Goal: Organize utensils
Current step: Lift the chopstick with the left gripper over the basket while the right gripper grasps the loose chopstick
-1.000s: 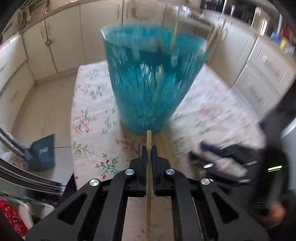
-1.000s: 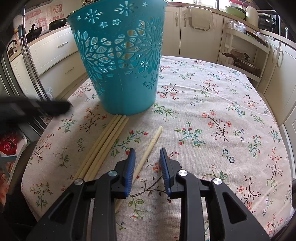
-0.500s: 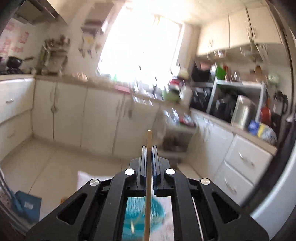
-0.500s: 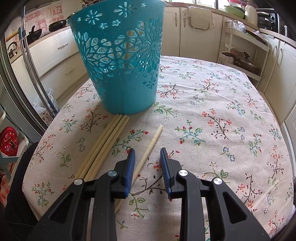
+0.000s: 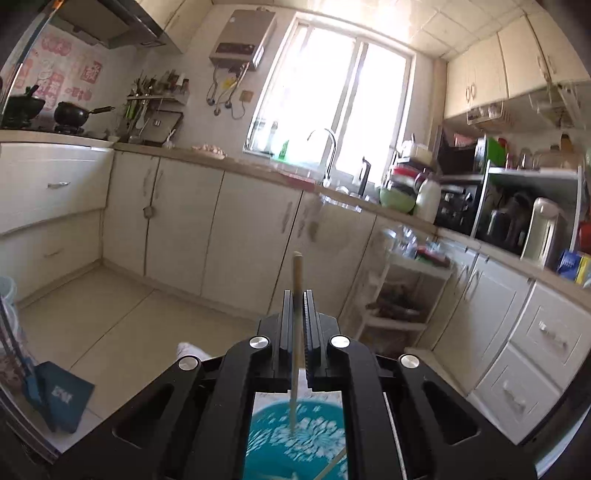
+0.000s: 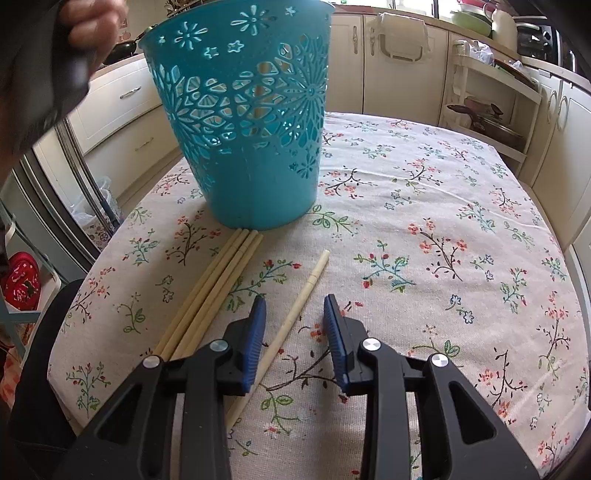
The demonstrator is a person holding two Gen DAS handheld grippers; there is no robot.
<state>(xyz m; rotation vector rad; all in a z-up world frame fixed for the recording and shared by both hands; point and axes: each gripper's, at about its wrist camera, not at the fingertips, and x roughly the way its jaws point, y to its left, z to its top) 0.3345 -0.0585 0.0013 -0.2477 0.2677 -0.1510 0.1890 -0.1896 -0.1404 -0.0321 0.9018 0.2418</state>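
Observation:
My left gripper point(image 5: 296, 299) is shut on a wooden chopstick point(image 5: 296, 280) and holds it upright above the teal basket point(image 5: 295, 439), whose open top shows below the jaws. In the right wrist view the same teal cut-out basket point(image 6: 247, 125) stands on the floral tablecloth point(image 6: 424, 229). A bundle of several chopsticks point(image 6: 214, 288) lies in front of it, and a single chopstick point(image 6: 295, 314) lies between the open jaws of my right gripper point(image 6: 295, 325), which hovers low over the table.
Kitchen cabinets and a counter with a sink ring the table. A shelf rack point(image 6: 487, 103) with pans stands at the far right. The hand holding the left gripper point(image 6: 74, 33) shows at the upper left. A blue dustpan point(image 5: 59, 398) sits on the floor.
My left gripper has risen from table height in front of the basket to above its open top, tilting up with the chopstick. My right gripper has stayed still and open.

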